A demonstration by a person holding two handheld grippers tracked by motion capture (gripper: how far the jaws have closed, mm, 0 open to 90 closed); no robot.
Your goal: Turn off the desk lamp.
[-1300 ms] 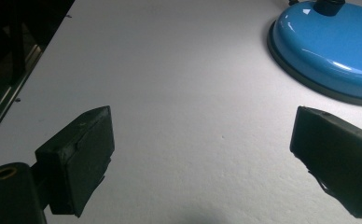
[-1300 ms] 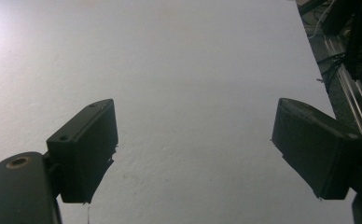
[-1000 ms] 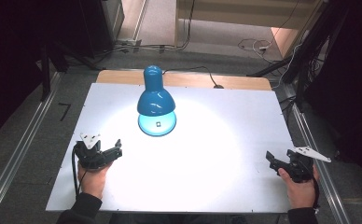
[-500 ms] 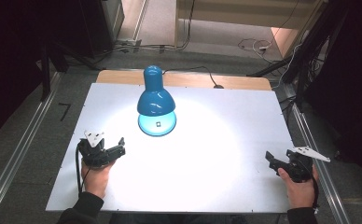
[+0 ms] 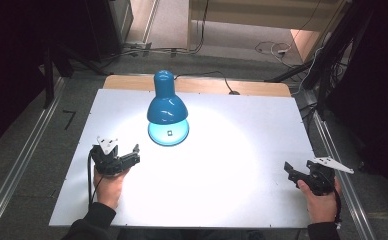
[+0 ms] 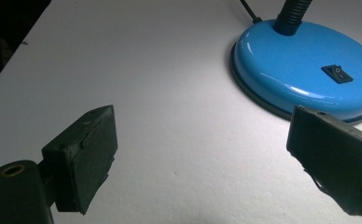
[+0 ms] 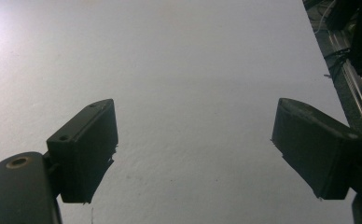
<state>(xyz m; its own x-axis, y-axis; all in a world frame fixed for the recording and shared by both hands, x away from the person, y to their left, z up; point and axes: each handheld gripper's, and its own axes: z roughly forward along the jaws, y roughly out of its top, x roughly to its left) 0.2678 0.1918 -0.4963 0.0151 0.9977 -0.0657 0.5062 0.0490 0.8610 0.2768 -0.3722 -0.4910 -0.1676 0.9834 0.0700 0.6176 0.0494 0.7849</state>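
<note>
A blue desk lamp (image 5: pixel 167 107) is set on the white table (image 5: pixel 232 165), toward the far side and left of the middle, with its round base (image 6: pixel 305 70) flat on the surface and its shade bent forward over that base. The lamp is lit, and a bright pool of light is thrown on the table in front of it. A small black rocker switch (image 6: pixel 337 73) is seen on top of the base in the left gripper view; a small white mark is printed on it, too small to be read with certainty, and no brand or other writing can be made out on the lamp. A black ribbed neck (image 6: pixel 292 16) rises from the back of the base, and a dark cord (image 5: pixel 217 80) is led away over the far edge of the table. The left gripper (image 5: pixel 127 157) is held near the base, on its near left side, apart from it, with its jaws spread wide and nothing between them; one jaw is seen just in front of the base rim. The right gripper (image 5: pixel 294 174) is held well apart from the lamp, near the right edge of the table, its jaws likewise spread wide over bare table.
</note>
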